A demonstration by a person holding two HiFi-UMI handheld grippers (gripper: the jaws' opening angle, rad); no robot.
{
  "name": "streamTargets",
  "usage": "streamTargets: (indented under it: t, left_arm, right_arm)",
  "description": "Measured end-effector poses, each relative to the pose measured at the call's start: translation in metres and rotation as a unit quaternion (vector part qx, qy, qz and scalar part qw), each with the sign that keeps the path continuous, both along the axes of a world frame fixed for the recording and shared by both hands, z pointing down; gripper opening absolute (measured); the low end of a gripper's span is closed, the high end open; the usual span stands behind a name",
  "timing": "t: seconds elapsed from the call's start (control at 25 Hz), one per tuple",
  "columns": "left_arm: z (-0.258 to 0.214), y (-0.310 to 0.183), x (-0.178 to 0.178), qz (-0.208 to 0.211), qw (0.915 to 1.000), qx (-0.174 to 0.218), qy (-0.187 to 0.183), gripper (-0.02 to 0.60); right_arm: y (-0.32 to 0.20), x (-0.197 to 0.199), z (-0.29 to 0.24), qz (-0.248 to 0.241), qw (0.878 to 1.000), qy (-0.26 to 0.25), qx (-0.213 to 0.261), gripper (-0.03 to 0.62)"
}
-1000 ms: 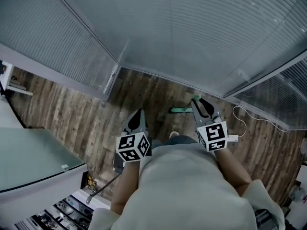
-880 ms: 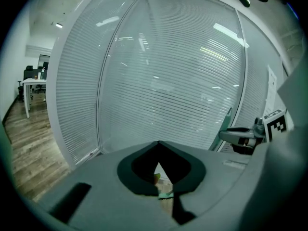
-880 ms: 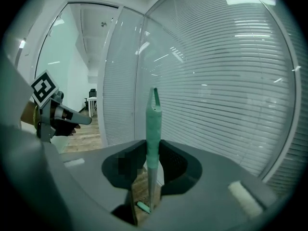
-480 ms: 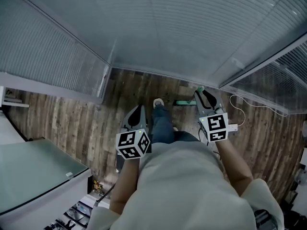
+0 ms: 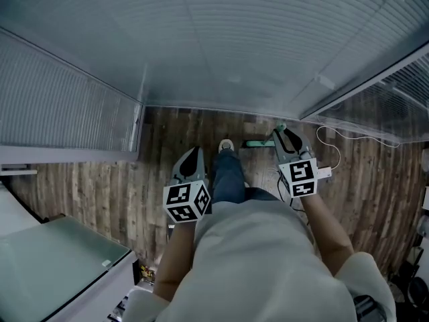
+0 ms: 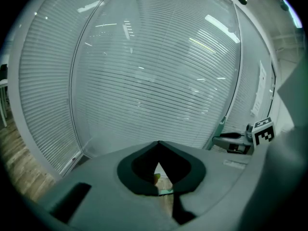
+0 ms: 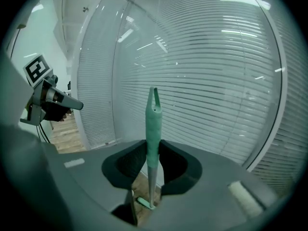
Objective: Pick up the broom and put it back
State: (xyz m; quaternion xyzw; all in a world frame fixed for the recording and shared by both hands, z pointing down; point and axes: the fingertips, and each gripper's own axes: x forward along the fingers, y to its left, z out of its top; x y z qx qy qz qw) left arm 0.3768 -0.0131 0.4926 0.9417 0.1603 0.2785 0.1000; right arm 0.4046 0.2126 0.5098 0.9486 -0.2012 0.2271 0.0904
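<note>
green broom [image 7: 152, 124] upright, handle pinched between the fingers of your right gripper [image 5: 283, 139], head down by the wood floor [image 5: 100, 173], your left gripper [image 5: 191, 162] fingers pressed together, empty

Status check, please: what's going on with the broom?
Right gripper clamped on broom handle, roughly upright. Left gripper shut, empty. Glass wall close ahead; white cable nearby.

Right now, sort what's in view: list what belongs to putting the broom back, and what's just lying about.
Job: broom, gripped in the right hand-held gripper; left hand-held gripper, shut, empty.
Lying about: white cable on the floor; glass-topped cabinet.
</note>
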Motion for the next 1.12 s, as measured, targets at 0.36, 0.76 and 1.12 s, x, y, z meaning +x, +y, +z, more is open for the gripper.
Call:
streamTargets:
  t: [0.36, 0.76, 1.12]
  left_arm:
    - [0.008, 0.011, 0.052, 0.028, 0.9995, -0.002, -0.013, 0.005]
    - [0.019, 0.033, 0.092, 0.061, 0.9978, 0.000, -0.026, 0.005]
    - [0.034, 0.053, 0.127, 0.099, 0.9944, 0.004, -0.038, 0.005]
  right_arm:
    - [0.023, 0.038, 0.030, 0.048, 0.998, -0.027, -0.009, 0.095]
    - [0.049, 0.065, 0.061, 0.091, 0.994, -0.052, -0.026, 0.095]
    - [0.069, 0.093, 0.091, 0.129, 0.988, -0.071, -0.040, 0.095]
